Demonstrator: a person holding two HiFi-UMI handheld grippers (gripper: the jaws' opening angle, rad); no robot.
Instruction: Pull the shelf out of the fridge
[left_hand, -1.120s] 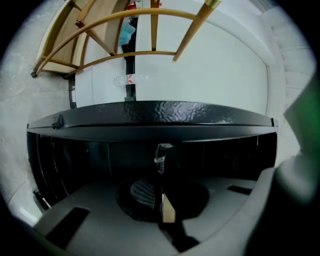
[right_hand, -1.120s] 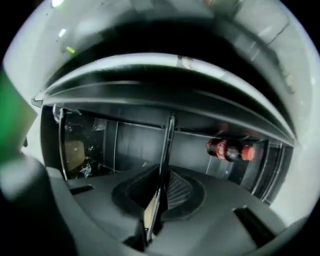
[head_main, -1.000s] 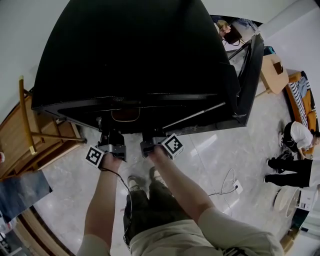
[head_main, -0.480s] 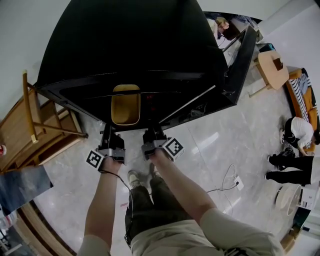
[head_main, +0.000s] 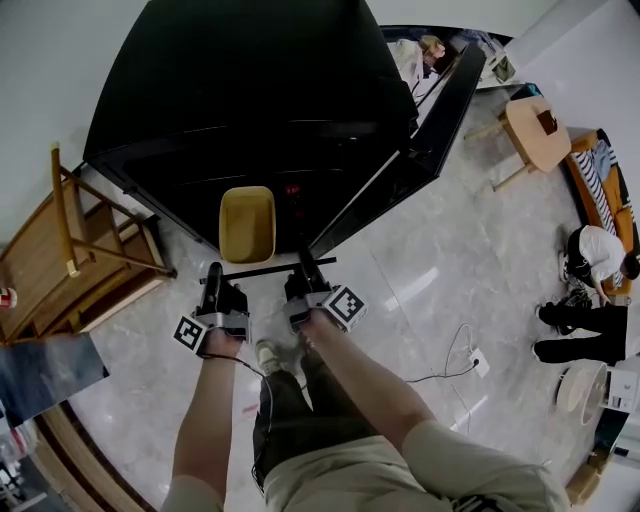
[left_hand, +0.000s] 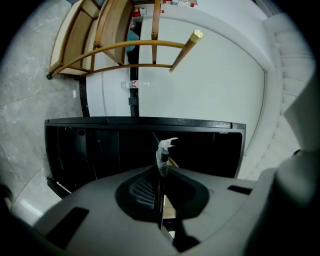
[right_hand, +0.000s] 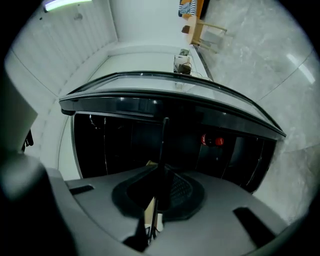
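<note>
Left gripper and right gripper are side by side, each pinched tight on the thin front edge of the shelf. Big black fridge fills the top, its door swung wide to the right. The shelf's dark front bar sits just outside the opening, over the marble floor. A yellow tub shows right behind the bar.
</note>
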